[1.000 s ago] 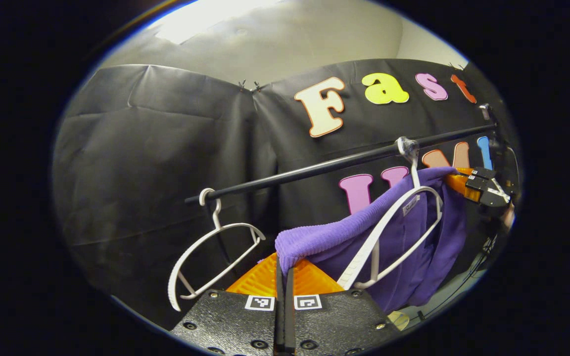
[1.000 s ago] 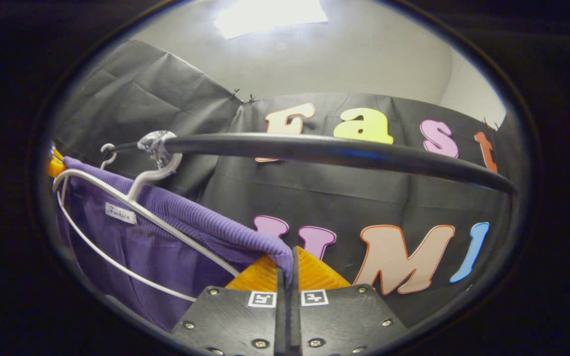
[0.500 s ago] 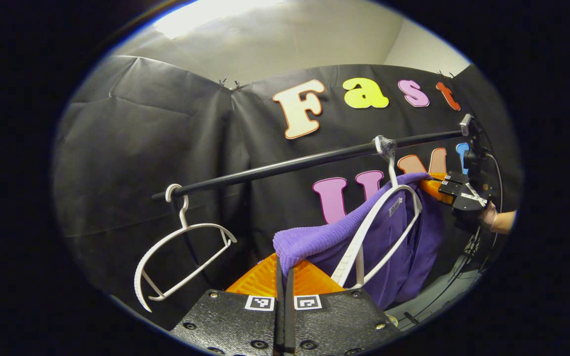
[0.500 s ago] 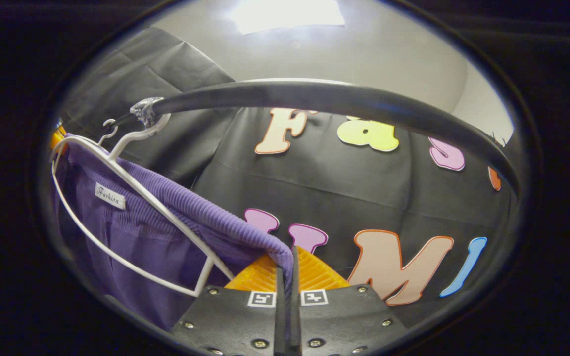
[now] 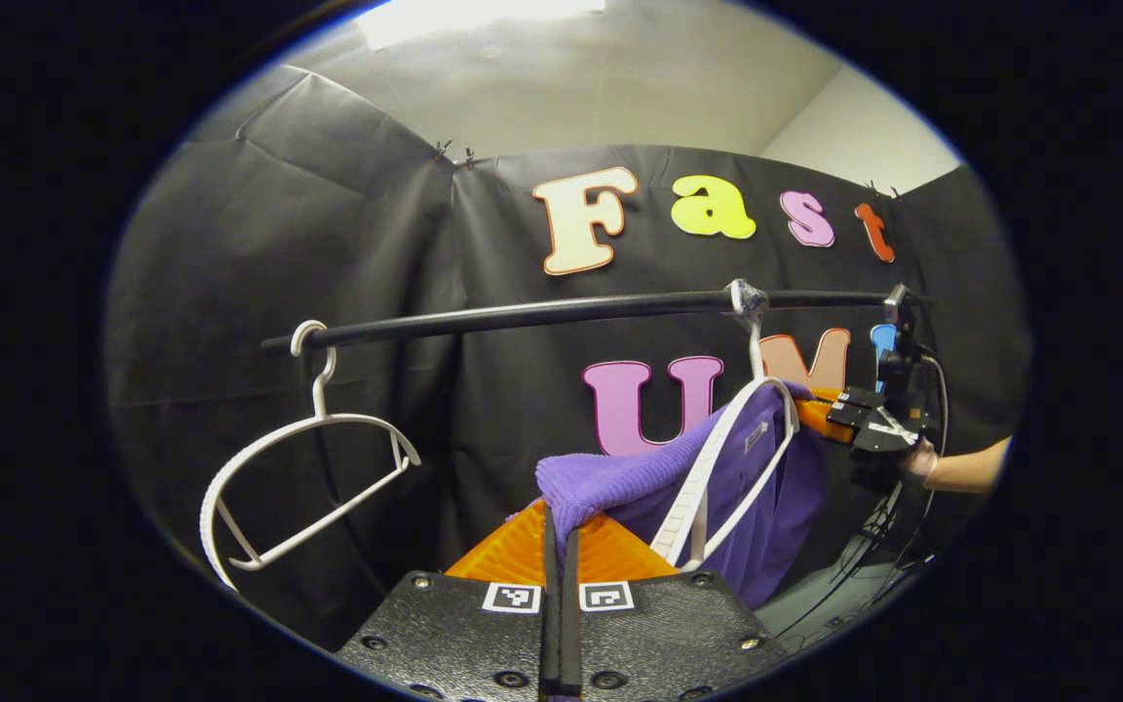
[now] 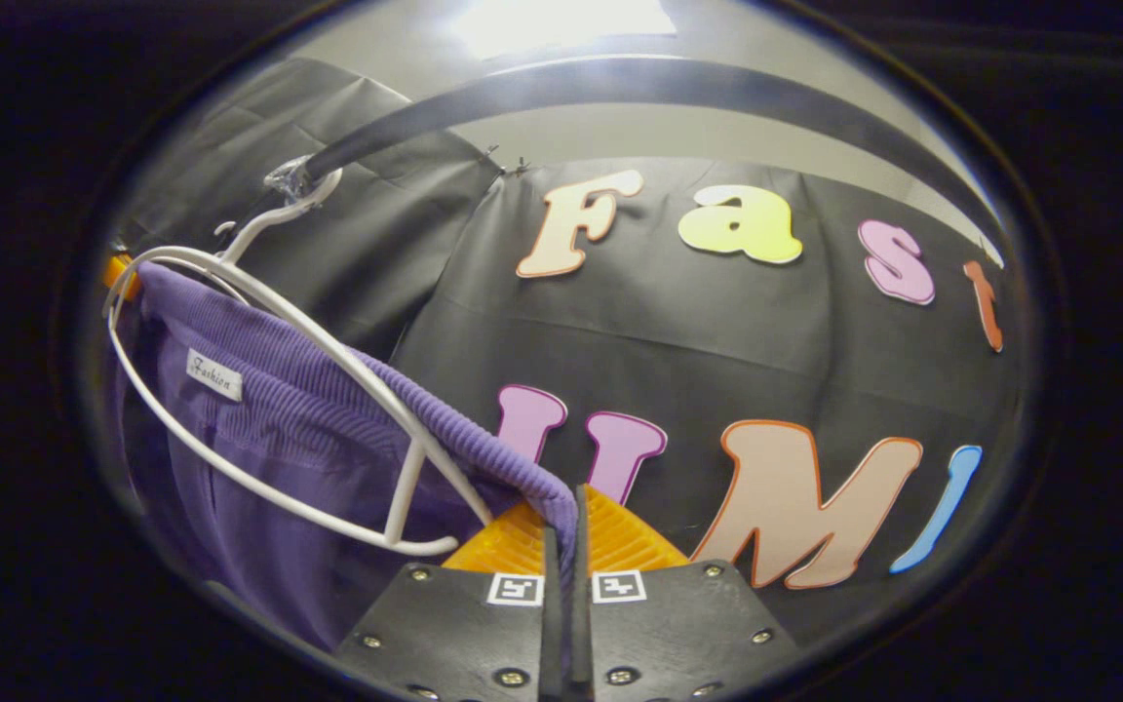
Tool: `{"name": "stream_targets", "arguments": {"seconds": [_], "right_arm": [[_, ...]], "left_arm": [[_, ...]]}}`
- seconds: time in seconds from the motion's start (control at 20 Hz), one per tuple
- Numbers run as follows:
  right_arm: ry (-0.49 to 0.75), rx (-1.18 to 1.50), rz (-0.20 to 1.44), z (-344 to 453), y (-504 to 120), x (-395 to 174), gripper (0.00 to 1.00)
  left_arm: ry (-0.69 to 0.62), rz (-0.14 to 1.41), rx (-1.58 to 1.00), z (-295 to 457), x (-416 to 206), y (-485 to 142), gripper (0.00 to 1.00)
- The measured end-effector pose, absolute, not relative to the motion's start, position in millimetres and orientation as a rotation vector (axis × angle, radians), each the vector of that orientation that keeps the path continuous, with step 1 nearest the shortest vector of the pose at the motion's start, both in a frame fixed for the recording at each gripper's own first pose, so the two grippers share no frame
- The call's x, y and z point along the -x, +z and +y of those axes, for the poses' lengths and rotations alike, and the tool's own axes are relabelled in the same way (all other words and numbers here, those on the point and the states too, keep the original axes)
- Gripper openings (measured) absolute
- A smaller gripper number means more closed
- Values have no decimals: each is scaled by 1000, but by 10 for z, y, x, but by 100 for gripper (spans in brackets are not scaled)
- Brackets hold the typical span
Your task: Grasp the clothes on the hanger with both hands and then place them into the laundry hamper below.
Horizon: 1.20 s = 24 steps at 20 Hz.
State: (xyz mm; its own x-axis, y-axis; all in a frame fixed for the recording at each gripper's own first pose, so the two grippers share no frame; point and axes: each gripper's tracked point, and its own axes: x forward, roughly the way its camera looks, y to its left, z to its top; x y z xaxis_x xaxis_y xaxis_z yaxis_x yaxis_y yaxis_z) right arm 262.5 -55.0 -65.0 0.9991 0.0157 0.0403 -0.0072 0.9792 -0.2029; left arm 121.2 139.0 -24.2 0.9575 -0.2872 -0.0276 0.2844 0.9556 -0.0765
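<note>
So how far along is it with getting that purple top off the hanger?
Done: both tongs have a grip, the left tongs shut on one end of the purple garment and the right tongs on the other. In hand: the garment is stretched between them but drapes over the white hanger, which hangs on the black rail. Left: slipping it off and dropping it into the hamper.

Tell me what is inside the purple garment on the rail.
Inside the purple garment a white hanger shows, its hook over the black rail. Both grippers, left and right, pinch the collar. Cloth covers the hanger's far arm and anything lower down.
</note>
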Motion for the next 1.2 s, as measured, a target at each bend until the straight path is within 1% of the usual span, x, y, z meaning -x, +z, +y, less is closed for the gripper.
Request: {"name": "stream_targets", "arguments": {"seconds": [0.1, 0.15, 0.2, 0.35, 0.4, 0.45, 0.75, 1.1, 1.15, 1.2], "right_arm": [[29, 191, -37, -540, -668, -2657, 4], [39, 192, -29, -540, -684, -2674, 0], [51, 187, -29, -526, -672, -2667, 4], [69, 204, -34, -482, -631, -2663, 4], [71, 219, -37, -462, -629, -2635, 4], [73, 226, -41, -439, -618, -2612, 4], [91, 224, -48, -334, -621, -2621, 4], [78, 220, -44, -411, -665, -2688, 4], [77, 226, -45, -427, -665, -2696, 4], [75, 229, -45, -435, -672, -2692, 4]], "left_arm": [[-316, 31, 90, 1382, -1248, -236, 0], [-335, 32, 103, 1380, -1252, -246, 0], [-343, 32, 104, 1401, -1260, -242, 0], [-344, 43, 67, 1491, -1333, -276, 0], [-341, 47, 55, 1543, -1344, -287, 2], [-342, 44, 51, 1571, -1342, -273, 0], [-331, 45, -21, 1671, -1357, -368, 0], [-309, 10, 70, 1537, -1305, -573, 0], [-300, 9, 84, 1520, -1287, -616, 2], [-296, 9, 98, 1499, -1279, -647, 0]]}}
